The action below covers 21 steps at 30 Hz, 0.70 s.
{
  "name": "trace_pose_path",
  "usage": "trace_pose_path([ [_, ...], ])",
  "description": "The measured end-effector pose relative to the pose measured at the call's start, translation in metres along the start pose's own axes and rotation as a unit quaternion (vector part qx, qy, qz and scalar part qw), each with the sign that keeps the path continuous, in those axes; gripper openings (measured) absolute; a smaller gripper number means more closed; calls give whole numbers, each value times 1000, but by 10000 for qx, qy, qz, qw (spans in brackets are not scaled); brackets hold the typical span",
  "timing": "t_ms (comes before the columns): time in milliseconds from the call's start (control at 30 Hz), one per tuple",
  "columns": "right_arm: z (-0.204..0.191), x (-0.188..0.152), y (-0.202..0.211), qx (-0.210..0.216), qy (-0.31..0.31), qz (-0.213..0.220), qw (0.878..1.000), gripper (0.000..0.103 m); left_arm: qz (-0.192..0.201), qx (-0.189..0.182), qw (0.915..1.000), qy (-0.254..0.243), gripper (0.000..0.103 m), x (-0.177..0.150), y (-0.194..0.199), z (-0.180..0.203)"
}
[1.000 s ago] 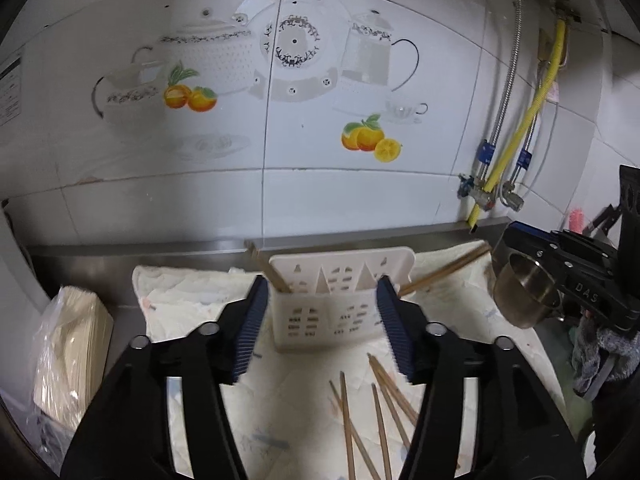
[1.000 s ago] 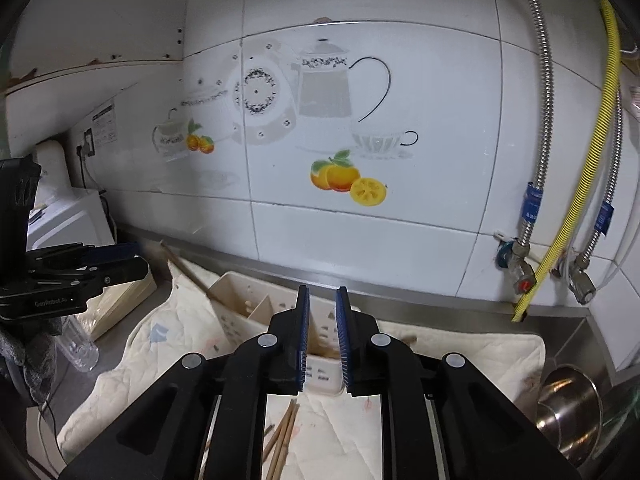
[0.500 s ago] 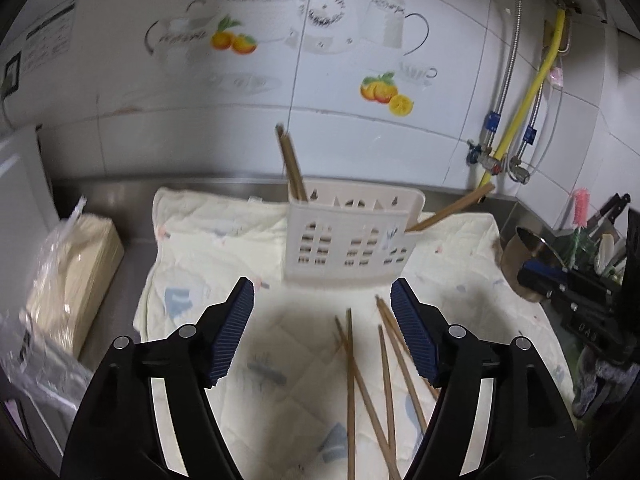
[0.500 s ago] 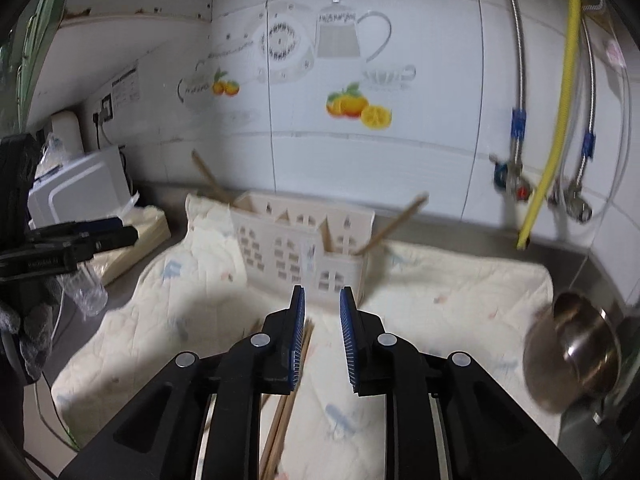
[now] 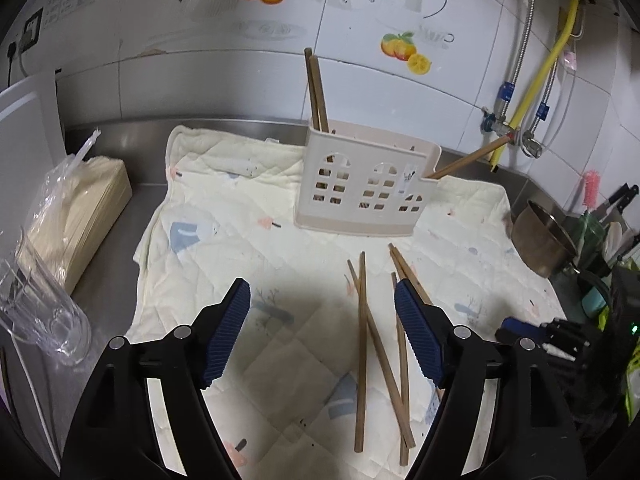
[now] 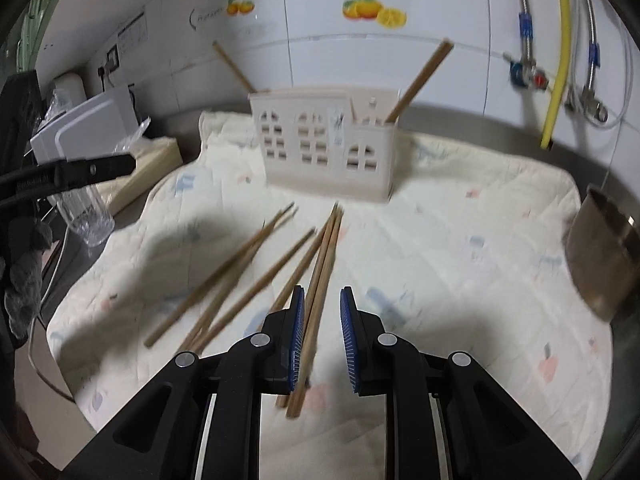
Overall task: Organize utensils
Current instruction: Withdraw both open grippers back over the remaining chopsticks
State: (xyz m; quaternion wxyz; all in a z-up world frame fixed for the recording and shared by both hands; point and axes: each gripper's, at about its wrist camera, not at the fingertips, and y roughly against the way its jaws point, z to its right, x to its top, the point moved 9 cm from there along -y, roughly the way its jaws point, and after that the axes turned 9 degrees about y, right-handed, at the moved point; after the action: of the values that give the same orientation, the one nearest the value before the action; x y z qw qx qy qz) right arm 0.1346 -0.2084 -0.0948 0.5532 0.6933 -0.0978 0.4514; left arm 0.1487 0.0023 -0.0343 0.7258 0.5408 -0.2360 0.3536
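My left gripper (image 5: pixel 322 336) has just been opening; jaws wide, nothing between them. Loose chopsticks (image 5: pixel 362 344) lie on the quilted cloth (image 5: pixel 208 248) just ahead, toward its right pad. Holder (image 5: pixel 364 192) stands beyond. My right gripper (image 6: pixel 322 340) is parted narrowly, straddling one chopstick pair (image 6: pixel 320 280), not clamping it.

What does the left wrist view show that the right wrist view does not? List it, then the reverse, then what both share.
Only the left wrist view: the left gripper with jaws wide apart, recently opening, nothing between them; a pink brush and dark knife handles at the far right.

Only the right wrist view: the right gripper, jaws narrow, loose chopsticks showing in the gap; whether the pads press them cannot be told.

Both: the white utensil holder with chopsticks standing in it, loose chopsticks on the quilted cloth, the metal pot, the yellow hose.
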Motion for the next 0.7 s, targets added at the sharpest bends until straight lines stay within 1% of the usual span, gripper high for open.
trace_pose_path([
  [67,-2,-8,-5,41,-43,-76,10000,18,-16,2,10000,36,77,-3,0,-1],
  [267,-7,-23,-17,143,-161,-266,9994,18,-72,57,9999,98,80,-10,-2,-5],
  [700,-9,-36,-35,224,-219,-522,9981,18,-268,198,9992,231,88,-26,-11,-18],
])
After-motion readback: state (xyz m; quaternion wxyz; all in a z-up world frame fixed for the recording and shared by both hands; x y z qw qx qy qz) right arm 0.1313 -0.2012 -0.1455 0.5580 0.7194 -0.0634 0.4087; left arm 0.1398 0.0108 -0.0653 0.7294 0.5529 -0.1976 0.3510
